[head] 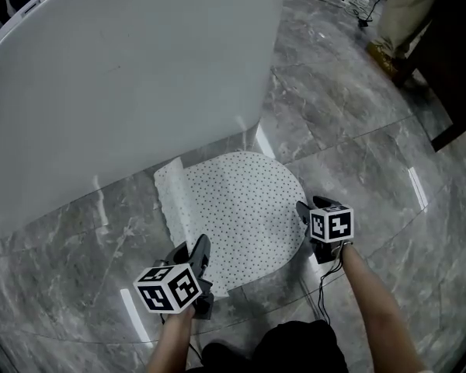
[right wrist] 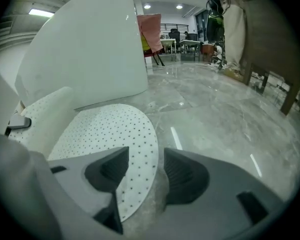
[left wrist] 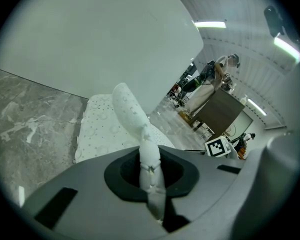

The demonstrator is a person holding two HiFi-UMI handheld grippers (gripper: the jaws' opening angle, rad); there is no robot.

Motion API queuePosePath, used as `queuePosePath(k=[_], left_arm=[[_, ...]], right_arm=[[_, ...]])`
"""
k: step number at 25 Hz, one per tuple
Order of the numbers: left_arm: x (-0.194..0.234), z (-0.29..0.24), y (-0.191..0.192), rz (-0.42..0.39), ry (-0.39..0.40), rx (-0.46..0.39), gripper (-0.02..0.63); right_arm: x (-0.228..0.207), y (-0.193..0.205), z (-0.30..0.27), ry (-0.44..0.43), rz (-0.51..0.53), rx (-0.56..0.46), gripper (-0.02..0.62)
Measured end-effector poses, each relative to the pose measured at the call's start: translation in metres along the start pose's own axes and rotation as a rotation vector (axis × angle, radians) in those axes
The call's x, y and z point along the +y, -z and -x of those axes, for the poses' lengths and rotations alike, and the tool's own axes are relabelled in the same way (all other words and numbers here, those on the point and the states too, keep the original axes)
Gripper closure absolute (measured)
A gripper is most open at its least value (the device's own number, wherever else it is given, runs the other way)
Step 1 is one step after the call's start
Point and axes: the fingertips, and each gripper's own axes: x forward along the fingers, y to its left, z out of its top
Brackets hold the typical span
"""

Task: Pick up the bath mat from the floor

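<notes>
Left hand-held gripper (left wrist: 151,170) pinches bath mat (head: 241,204); right hand-held gripper (right wrist: 144,171) gapes astride rim.

Bright overhead light, floor glare, fisheye edges

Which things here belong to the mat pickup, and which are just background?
Job:
- bath mat
- left gripper, shut on a lifted fold of the mat
- right gripper, open, with the mat's rim between its jaws

Background:
- white curved panel
- dark cabinet
- bystander's legs
</notes>
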Motion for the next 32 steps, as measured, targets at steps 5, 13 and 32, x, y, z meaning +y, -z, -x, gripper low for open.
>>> queuePosePath(k=[5,13,32], left_arm=[[0.008,0.003,0.001,0.004,-0.002,0.000,0.580],[0.027,0.014,-0.002,0.036,-0.020,-0.024,0.580],[0.053,0.040,-0.005,0.108,-0.048,-0.075,0.580]], right_arm=[[-0.009,0.008,-0.022,0.063,-0.048,0.044,0.341],[-0.004,0.009,-0.030,0.031,-0.059,0.052,0.332],[0.129,0.017,-0.017,-0.348,-0.012,0.169,0.328]])
